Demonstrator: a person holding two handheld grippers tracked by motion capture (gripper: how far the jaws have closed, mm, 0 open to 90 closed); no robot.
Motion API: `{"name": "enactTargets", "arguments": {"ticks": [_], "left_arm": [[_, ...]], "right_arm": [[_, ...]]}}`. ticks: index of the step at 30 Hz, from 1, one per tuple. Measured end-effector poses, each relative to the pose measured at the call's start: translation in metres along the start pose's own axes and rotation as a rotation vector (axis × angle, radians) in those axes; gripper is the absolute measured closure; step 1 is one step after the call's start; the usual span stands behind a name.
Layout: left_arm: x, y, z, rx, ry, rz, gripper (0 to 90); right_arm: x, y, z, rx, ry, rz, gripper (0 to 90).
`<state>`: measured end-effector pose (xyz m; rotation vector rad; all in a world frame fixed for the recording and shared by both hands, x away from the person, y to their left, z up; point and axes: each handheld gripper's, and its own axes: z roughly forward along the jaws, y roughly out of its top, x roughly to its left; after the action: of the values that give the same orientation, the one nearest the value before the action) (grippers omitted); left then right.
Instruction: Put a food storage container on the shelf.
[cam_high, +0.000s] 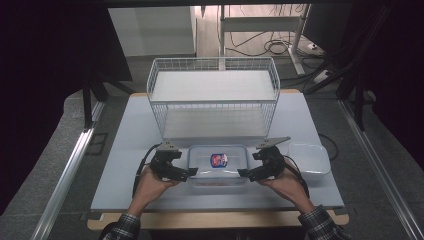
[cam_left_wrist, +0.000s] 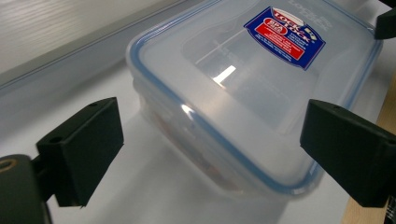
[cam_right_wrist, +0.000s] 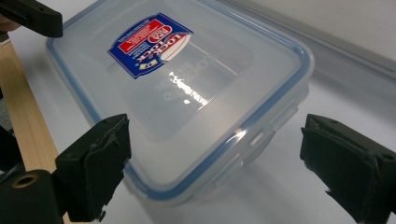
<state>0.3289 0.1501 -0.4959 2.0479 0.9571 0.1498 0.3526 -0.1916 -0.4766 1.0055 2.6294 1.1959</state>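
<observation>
We see a clear lidded container (cam_high: 218, 162) with a blue seal around its lid and a red and blue label (cam_high: 218, 160) on top, lying flat near the front edge of the surface (cam_high: 125, 150), about midway along it. The left hand-held gripper (cam_high: 190, 173) is at the container's left end and the right hand-held gripper (cam_high: 242, 173) at its right end. Both are released: in the left gripper view the black jaws stand wide, one on either side of the container's near corner (cam_left_wrist: 280, 182) with no pad pressing on it, and in the right gripper view the jaws straddle the other end (cam_right_wrist: 187, 186) the same way, clear of the walls.

Just to the right of the container sits a second clear tub (cam_high: 309, 160), open and without a lid. Behind both stands a white wire rack (cam_high: 214, 95) with two tiers, touching neither.

The surface is pale grey-blue with a light wooden strip (cam_high: 220, 217) along its front edge. The person's sleeves (cam_high: 320, 225) are plaid. Around the surface we see a dark grey floor (cam_high: 45, 165), metal rails (cam_high: 65, 180) running along both sides, cables (cam_high: 275, 47) lying on the floor at the back, and a white frame (cam_high: 260, 22) behind the rack. The edges of the room are in deep shadow.
</observation>
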Motion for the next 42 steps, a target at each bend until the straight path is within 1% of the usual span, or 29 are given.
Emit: {"name": "enactTargets", "arguments": {"ticks": [2, 3, 4, 5, 6, 7, 8, 9, 10, 11, 12, 13, 14, 17, 18, 19, 20, 21, 22, 23, 25, 26, 30, 32, 33, 34, 40, 41, 42], "left_arm": [[0.002, 0.002, 0.005, 0.013, -0.025, -0.019, 6.4], [0.006, 0.003, 0.010, 0.026, -0.073, -0.048, 5.2], [0.006, 0.003, 0.010, 0.026, -0.073, -0.048, 4.2], [0.007, 0.004, 0.013, 0.029, -0.093, -0.060, 4.2], [0.008, 0.004, 0.018, 0.045, -0.110, -0.076, 0.0], [0.009, 0.004, 0.020, 0.050, -0.129, -0.094, 0.0], [0.010, 0.003, 0.022, 0.051, -0.157, -0.114, 0.1], [0.011, 0.001, 0.025, 0.050, -0.181, -0.130, 0.1], [0.011, 0.000, 0.025, 0.049, -0.185, -0.149, 0.0], [0.011, -0.002, 0.025, 0.063, -0.203, -0.162, 0.0], [0.011, -0.002, 0.025, 0.063, -0.203, -0.162, 0.0], [0.010, -0.003, 0.024, 0.072, -0.210, -0.168, 0.1], [0.009, -0.004, 0.021, 0.068, -0.203, -0.178, 1.9], [0.008, -0.005, 0.017, 0.067, -0.202, -0.173, 5.7], [0.008, -0.006, 0.014, 0.058, -0.198, -0.176, 12.1], [0.008, -0.007, 0.011, 0.050, -0.199, -0.187, 12.1], [0.009, -0.008, 0.009, 0.042, -0.207, -0.199, 15.6], [0.009, -0.011, 0.005, 0.017, -0.206, -0.251, 22.1], [0.009, -0.011, 0.005, 0.017, -0.206, -0.251, 25.2], [0.007, -0.014, 0.000, -0.005, -0.202, -0.251, 27.9], [0.007, -0.015, -0.003, -0.015, -0.203, -0.254, 33.8], [0.006, -0.016, -0.005, -0.028, -0.204, -0.264, 33.8], [0.003, -0.019, -0.009, -0.052, -0.200, -0.292, 40.5], [0.003, -0.019, -0.011, -0.059, -0.201, -0.304, 44.3], [0.004, -0.019, -0.012, -0.066, -0.205, -0.309, 44.3], [0.005, -0.020, -0.013, -0.080, -0.209, -0.315, 47.9], [0.002, -0.018, -0.016, -0.100, -0.185, -0.303, 49.8], [0.000, -0.017, -0.017, -0.101, -0.173, -0.288, 49.7], [0.000, -0.017, -0.017, -0.101, -0.173, -0.288, 49.9]], "right_arm": [[-0.004, 0.002, 0.006, 0.013, 0.022, 0.022, 9.3], [-0.007, 0.003, 0.010, 0.014, 0.038, 0.052, 8.3], [-0.007, 0.003, 0.010, 0.014, 0.038, 0.052, 8.3], [-0.009, 0.004, 0.012, 0.015, 0.051, 0.062, 8.1], [-0.013, 0.004, 0.015, 0.030, 0.083, 0.095, 6.7], [-0.013, 0.004, 0.015, 0.030, 0.083, 0.095, 6.7], [-0.015, 0.003, 0.017, 0.034, 0.109, 0.123, 6.5], [-0.015, 0.003, 0.017, 0.034, 0.109, 0.123, 6.5], [-0.017, 0.002, 0.018, 0.033, 0.122, 0.134, 6.4], [-0.020, 0.001, 0.020, 0.041, 0.150, 0.165, 7.4], [-0.020, 0.001, 0.020, 0.041, 0.150, 0.165, 7.4], [-0.022, -0.001, 0.022, 0.051, 0.193, 0.199, 7.8], [-0.023, -0.002, 0.023, 0.057, 0.201, 0.215, 8.0], [-0.022, -0.002, 0.020, 0.060, 0.199, 0.218, 11.4], [-0.021, -0.002, 0.016, 0.060, 0.197, 0.218, 15.5], [-0.021, -0.002, 0.016, 0.060, 0.197, 0.218, 15.5], [-0.020, -0.003, 0.015, 0.062, 0.198, 0.211, 17.0], [-0.018, -0.006, 0.011, 0.058, 0.203, 0.210, 20.0], [-0.018, -0.006, 0.011, 0.058, 0.203, 0.210, 20.0], [-0.018, -0.008, 0.007, 0.041, 0.206, 0.228, 26.6], [-0.020, -0.010, 0.001, 0.009, 0.213, 0.247, 34.4], [-0.020, -0.010, 0.001, 0.009, 0.213, 0.247, 34.4], [-0.022, -0.013, -0.005, -0.017, 0.230, 0.288, 43.1], [-0.019, -0.014, -0.009, -0.029, 0.215, 0.295, 45.5], [-0.019, -0.014, -0.009, -0.029, 0.215, 0.295, 45.5], [-0.016, -0.014, -0.012, -0.046, 0.199, 0.297, 48.1], [-0.011, -0.015, -0.014, -0.087, 0.167, 0.300, 49.2], [-0.009, -0.016, -0.016, -0.106, 0.154, 0.282, 50.4], [-0.009, -0.016, -0.016, -0.106, 0.154, 0.282, 50.4]]}}
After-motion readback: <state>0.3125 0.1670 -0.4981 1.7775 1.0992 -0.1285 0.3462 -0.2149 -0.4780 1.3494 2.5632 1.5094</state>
